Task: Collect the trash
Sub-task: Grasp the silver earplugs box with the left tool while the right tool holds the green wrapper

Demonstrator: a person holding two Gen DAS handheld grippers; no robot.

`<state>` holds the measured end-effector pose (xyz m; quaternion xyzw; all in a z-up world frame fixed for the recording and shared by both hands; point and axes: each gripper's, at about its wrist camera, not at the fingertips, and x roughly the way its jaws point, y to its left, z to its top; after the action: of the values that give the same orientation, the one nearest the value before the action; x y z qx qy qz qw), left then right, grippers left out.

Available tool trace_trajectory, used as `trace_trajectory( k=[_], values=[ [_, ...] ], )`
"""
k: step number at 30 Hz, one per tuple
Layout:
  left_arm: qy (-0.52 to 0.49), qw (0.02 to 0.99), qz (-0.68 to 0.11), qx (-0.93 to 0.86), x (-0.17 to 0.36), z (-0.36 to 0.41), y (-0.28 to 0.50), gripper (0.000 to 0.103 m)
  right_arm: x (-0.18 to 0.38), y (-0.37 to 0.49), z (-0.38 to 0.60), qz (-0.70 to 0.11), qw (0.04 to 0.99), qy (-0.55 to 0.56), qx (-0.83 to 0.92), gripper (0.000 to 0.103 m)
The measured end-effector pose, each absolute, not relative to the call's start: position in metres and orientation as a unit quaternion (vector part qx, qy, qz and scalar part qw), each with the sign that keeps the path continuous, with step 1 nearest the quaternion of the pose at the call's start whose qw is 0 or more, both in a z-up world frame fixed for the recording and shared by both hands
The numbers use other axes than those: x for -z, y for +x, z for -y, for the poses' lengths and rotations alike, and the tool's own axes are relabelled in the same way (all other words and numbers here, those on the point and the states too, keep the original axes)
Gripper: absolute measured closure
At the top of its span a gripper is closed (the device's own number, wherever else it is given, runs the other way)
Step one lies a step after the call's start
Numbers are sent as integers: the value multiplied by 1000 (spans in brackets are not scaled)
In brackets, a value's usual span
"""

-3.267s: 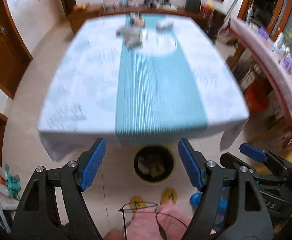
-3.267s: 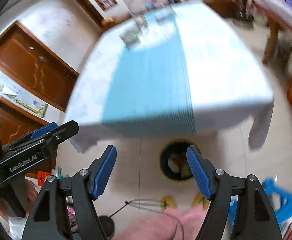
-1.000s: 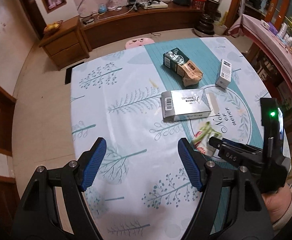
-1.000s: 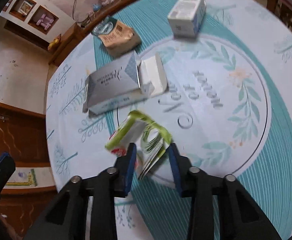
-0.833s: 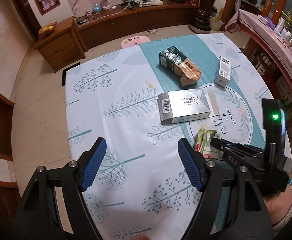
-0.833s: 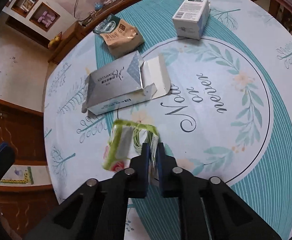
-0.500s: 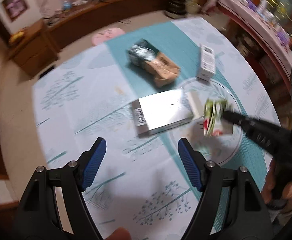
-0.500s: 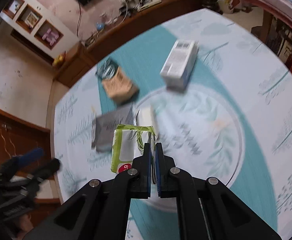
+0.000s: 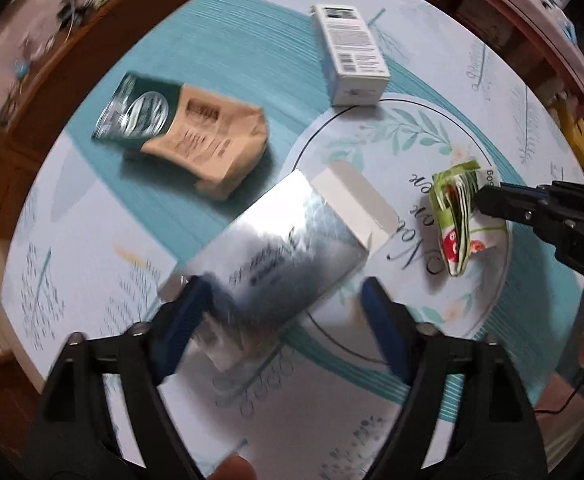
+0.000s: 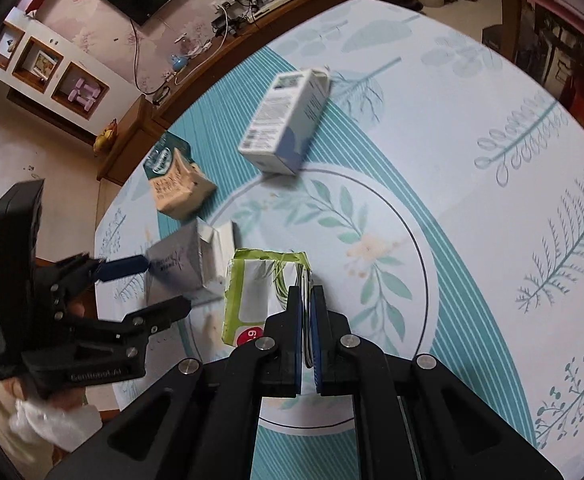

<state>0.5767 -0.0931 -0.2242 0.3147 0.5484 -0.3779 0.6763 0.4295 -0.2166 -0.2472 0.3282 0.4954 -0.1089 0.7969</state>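
A green and white wrapper [image 10: 252, 300], crumpled and folded, is pinched by one edge in the right gripper [image 10: 307, 312], whose jaws are pressed together on it. It hangs just above the table [image 10: 491, 200], lifted clear, probably so it can be carried off to a bin. Its long axis runs roughly along the gripper's fingers, with the free end pointing away from the holder.

Just beside it lies a silver box [image 9: 276, 264] with one end flap open. It lies flat, its long axis running diagonally from the lower left to the flap at the upper right. The left gripper [image 9: 280, 324] is above it, jaws opening wide and straddling the box's width without pressing it, likely lining up for a grab.

Farther off lie a brown and green pouch [image 9: 188, 136] and a white box [image 9: 351, 52].
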Motion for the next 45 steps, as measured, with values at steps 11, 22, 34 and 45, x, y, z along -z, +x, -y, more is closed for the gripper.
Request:
trace_trajectory(
  k=[11,22,34,45],
  values=[
    [342,705,-512,351,238,117,572,12,269,417,219,-502,787,339,116,99],
    [332,728,-498,335,242,132,576,20,267,397,217,-500,785,345,116,99],
    [275,720,-544,331,221,125,550,103,260,376,213,-493,788,352,112,99],
    [284,721,-552,308,214,86,521,103,219,380,198,-480,804,342,76,99]
  ],
)
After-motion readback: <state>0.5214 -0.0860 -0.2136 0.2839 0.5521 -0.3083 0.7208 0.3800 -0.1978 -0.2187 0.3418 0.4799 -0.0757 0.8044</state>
